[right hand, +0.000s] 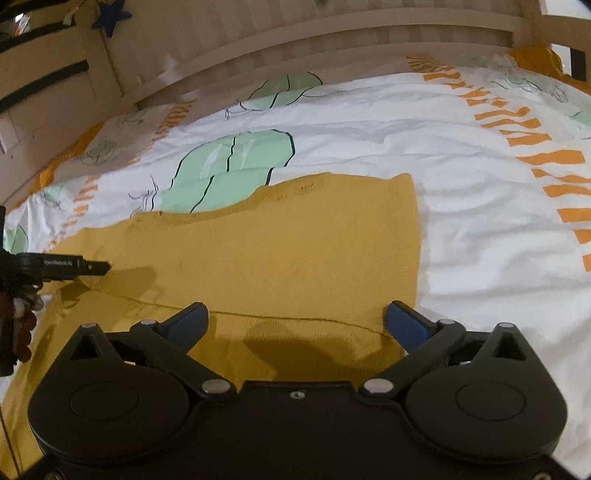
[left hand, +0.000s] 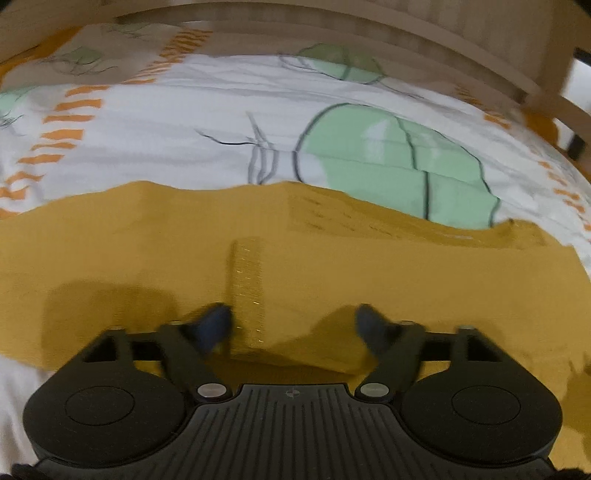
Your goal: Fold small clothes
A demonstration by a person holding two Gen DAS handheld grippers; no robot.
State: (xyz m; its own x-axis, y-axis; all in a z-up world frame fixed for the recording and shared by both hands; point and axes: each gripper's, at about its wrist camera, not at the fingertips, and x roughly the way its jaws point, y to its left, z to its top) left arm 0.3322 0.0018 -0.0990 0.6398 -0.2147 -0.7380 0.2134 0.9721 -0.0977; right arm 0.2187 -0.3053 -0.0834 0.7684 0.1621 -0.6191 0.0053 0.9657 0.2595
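Observation:
A mustard-yellow knit garment [left hand: 351, 266] lies flat on the bed, with a ribbed band [left hand: 247, 291] running up its middle in the left wrist view. My left gripper [left hand: 291, 326] hovers low over the garment, open, its blurred dark fingertips [left hand: 216, 325] either side of the cloth by that band. In the right wrist view the same garment [right hand: 277, 251] shows a straight right edge and a seam across its near part. My right gripper [right hand: 297, 321] is wide open over that seam, blue pads [right hand: 404, 323] clear of the cloth. The left gripper [right hand: 77, 267] shows at the left edge.
The bed sheet [right hand: 461, 229] is white with green cactus prints [left hand: 388, 162] and orange dashes. A pale wooden slatted bed rail [right hand: 332, 33] runs along the far side. A person's hand with a dark bead bracelet [right hand: 22, 325] is at the left edge.

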